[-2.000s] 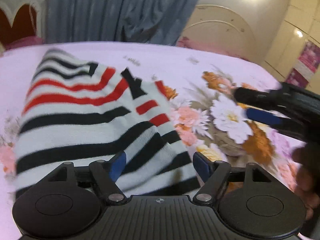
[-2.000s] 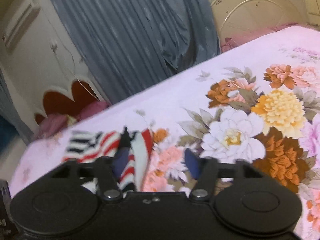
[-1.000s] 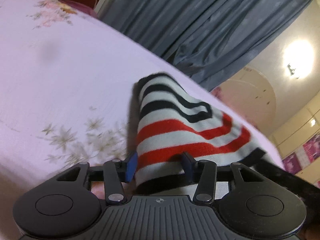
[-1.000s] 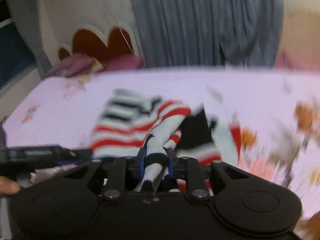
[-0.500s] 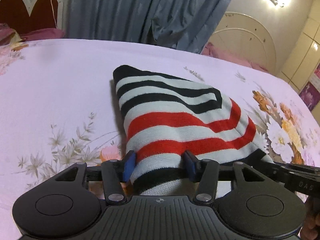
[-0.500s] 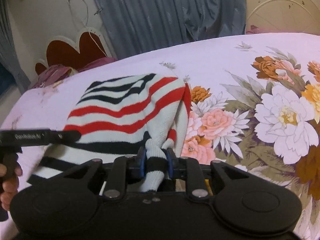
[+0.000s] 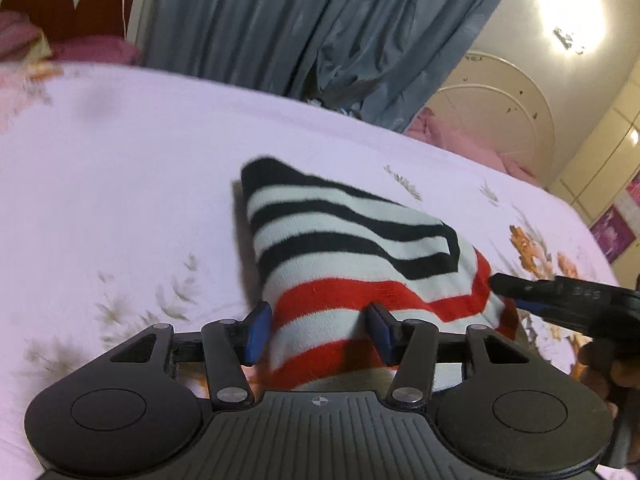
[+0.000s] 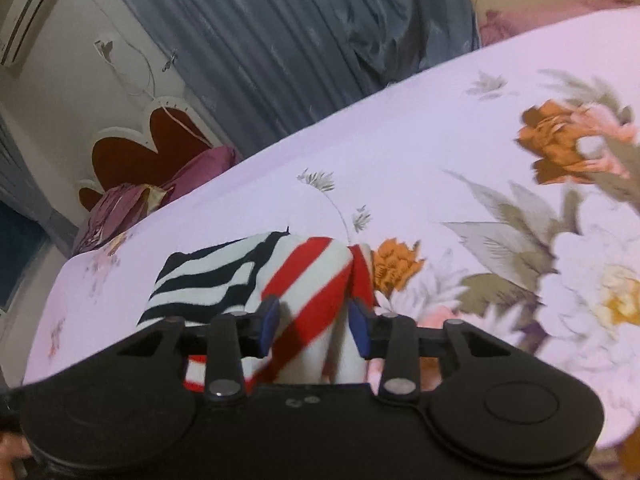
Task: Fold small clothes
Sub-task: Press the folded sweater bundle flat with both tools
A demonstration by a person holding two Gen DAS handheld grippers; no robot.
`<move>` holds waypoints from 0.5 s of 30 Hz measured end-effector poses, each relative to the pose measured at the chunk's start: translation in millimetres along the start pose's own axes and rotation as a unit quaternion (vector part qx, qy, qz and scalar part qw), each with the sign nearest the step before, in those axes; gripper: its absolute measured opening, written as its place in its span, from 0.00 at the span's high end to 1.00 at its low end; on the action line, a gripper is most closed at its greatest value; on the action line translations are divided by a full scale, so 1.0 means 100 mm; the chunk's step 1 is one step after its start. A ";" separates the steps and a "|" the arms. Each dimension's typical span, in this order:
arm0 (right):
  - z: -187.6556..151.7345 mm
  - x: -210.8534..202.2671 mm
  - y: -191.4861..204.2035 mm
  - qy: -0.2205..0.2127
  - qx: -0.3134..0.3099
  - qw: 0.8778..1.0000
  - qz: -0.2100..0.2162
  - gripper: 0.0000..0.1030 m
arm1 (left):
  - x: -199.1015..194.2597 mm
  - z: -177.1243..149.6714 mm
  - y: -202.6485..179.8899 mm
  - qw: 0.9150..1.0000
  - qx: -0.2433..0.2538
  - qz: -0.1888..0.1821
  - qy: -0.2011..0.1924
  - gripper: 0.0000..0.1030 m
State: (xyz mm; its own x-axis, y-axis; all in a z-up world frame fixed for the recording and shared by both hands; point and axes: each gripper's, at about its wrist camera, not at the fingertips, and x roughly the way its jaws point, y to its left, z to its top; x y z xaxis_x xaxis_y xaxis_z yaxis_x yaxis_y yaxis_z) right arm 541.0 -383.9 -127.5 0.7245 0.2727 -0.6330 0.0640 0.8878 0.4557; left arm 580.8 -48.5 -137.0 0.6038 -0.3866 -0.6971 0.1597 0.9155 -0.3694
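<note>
The left gripper (image 7: 318, 330) is matte black plastic with a ribbed body, two round discs and blue pads; its jaws stand apart with a fold of the sweater (image 7: 352, 256) between them, and I cannot tell whether the pads press the cloth. A small crosshair mark sits on its ribbed face. The right gripper (image 8: 314, 328) has the same build, smooth black with blue pads, and its jaws are also parted with a bunched ridge of the knit running up between them; contact is unclear there too. In the left view the right gripper (image 7: 560, 294) reaches in from the right, its tip at the sweater's red stripe, with pale lettering on its arm too blurred to read.

The sweater is a soft, fuzzy knit in white with black stripes farther off and red stripes nearer the grippers, lying folded into a wedge on the bedsheet (image 7: 120, 184). The sheet is smooth pale lilac cotton printed with large orange, pink and white flowers (image 8: 560, 152) and grey leaves. Behind hang pleated grey-blue curtains (image 7: 280, 24) and a scalloped red-and-white headboard (image 8: 140, 152).
</note>
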 end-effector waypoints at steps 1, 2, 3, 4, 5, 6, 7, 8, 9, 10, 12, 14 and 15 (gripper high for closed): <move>0.00 0.00 0.02 -0.004 -0.011 1.000 -0.007 0.90 | 0.06 -0.02 0.00 1.000 -0.009 -0.007 0.007 0.49; -0.01 -0.02 0.04 -0.009 -0.025 1.000 -0.011 0.90 | 0.10 -0.04 -0.02 1.000 -0.010 -0.007 0.007 0.49; -0.02 -0.07 0.05 -0.016 -0.037 0.999 -0.014 0.92 | 0.12 -0.05 -0.04 1.000 -0.004 -0.007 0.006 0.49; -0.03 -0.13 0.07 -0.025 -0.049 0.998 -0.015 0.92 | 0.12 -0.05 -0.07 1.000 0.005 -0.004 0.007 0.49; -0.05 -0.20 0.09 -0.035 -0.063 0.997 -0.017 0.92 | 0.13 -0.05 -0.10 1.000 0.016 0.001 0.010 0.50; -0.08 -0.22 0.10 -0.039 -0.076 0.996 -0.025 0.92 | 0.15 -0.06 -0.15 0.999 0.031 0.009 0.014 0.50; -0.12 -0.20 0.10 -0.034 -0.087 0.995 -0.038 0.93 | 0.18 -0.06 -0.20 0.999 0.044 0.021 0.020 0.50; -0.15 -0.09 0.07 -0.015 -0.091 0.994 -0.056 0.93 | 0.21 -0.07 -0.26 0.998 0.058 0.032 0.023 0.49; -0.19 0.05 0.00 0.009 -0.085 0.994 -0.068 0.92 | 0.23 -0.06 -0.33 0.996 0.072 0.043 0.025 0.49; -0.22 0.10 -0.04 0.007 -0.080 0.995 -0.066 0.92 | 0.24 -0.06 -0.41 0.994 0.088 0.057 0.027 0.49; -0.23 0.10 -0.01 0.000 -0.085 0.994 -0.073 0.92 | 0.23 -0.08 -0.50 0.990 0.116 0.072 0.025 0.49; -0.24 0.09 0.05 0.001 -0.098 0.992 -0.083 0.92 | 0.21 -0.06 -0.49 0.991 0.111 0.069 0.024 0.49; -0.24 0.09 0.06 0.001 -0.102 0.991 -0.084 0.91 | 0.20 -0.05 -0.47 0.992 0.107 0.066 0.025 0.48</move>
State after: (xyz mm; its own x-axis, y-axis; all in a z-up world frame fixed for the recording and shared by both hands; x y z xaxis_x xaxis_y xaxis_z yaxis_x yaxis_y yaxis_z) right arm 531.2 -367.0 -145.4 0.7137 0.1156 -0.6908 0.0430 0.9772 0.2080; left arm 581.6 -100.2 -136.5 0.5922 -0.2612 -0.7623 0.2466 0.9594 -0.1371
